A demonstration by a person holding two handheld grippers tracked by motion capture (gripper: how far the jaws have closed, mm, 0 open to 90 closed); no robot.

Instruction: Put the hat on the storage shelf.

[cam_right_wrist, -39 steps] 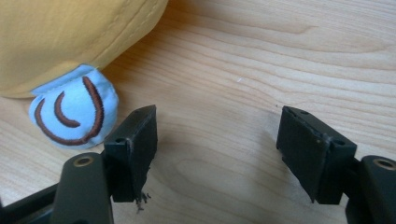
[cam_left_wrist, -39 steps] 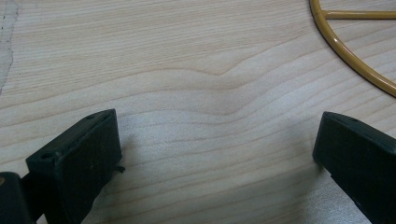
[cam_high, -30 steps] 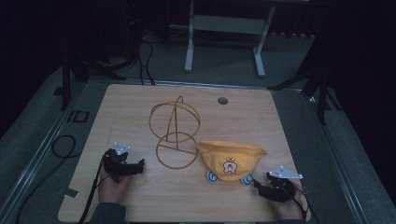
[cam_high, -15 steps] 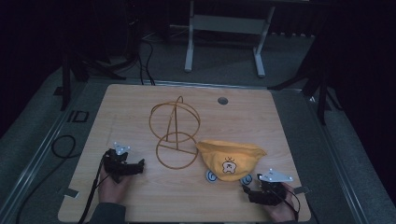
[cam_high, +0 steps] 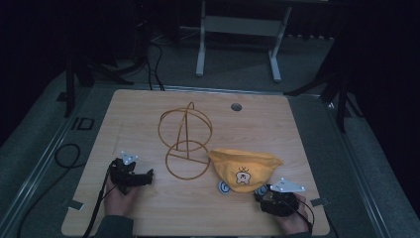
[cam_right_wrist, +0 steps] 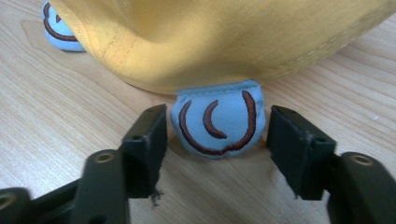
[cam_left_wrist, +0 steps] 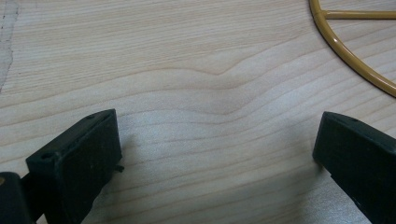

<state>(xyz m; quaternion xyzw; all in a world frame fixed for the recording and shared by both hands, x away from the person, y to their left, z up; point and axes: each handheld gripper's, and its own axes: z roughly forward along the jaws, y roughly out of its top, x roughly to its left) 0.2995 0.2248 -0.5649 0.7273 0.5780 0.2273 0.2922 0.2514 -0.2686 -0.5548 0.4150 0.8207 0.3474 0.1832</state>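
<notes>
Since the earlier frames the right hand-held gripper [cam_high: 262,194] has been sliding left along the near edge toward the yellow fabric cap [cam_high: 244,168], while the left hand-held gripper [cam_high: 144,176] is staying where it was on the near left of the tabletop [cam_high: 297,134].

That tabletop is a pale wood-grain board with rounded corners and one small round dark grommet [cam_high: 236,106] near its far edge. It is standing on grey floor in a dark room, with a light metal frame [cam_high: 237,37] behind it and black cables trailing at the left.

One golden wire stand [cam_high: 185,141] made of thin hoops and a straight post is sitting at the middle, just left of the cap. The cap is soft, stitched along its edge, and bearing a small embroidered figure on its front. Two light blue padded ears with brown curved stitching are poking out from under it: one [cam_right_wrist: 217,122] lying between the right hand-held gripper's parted jaws, not yet pinched, and the other [cam_right_wrist: 58,28] farther left.

The left hand-held gripper [cam_left_wrist: 219,154] is resting with its jaws spread wide over bare wood, holding nothing, with a curve of the wire stand's base hoop beyond it
</notes>
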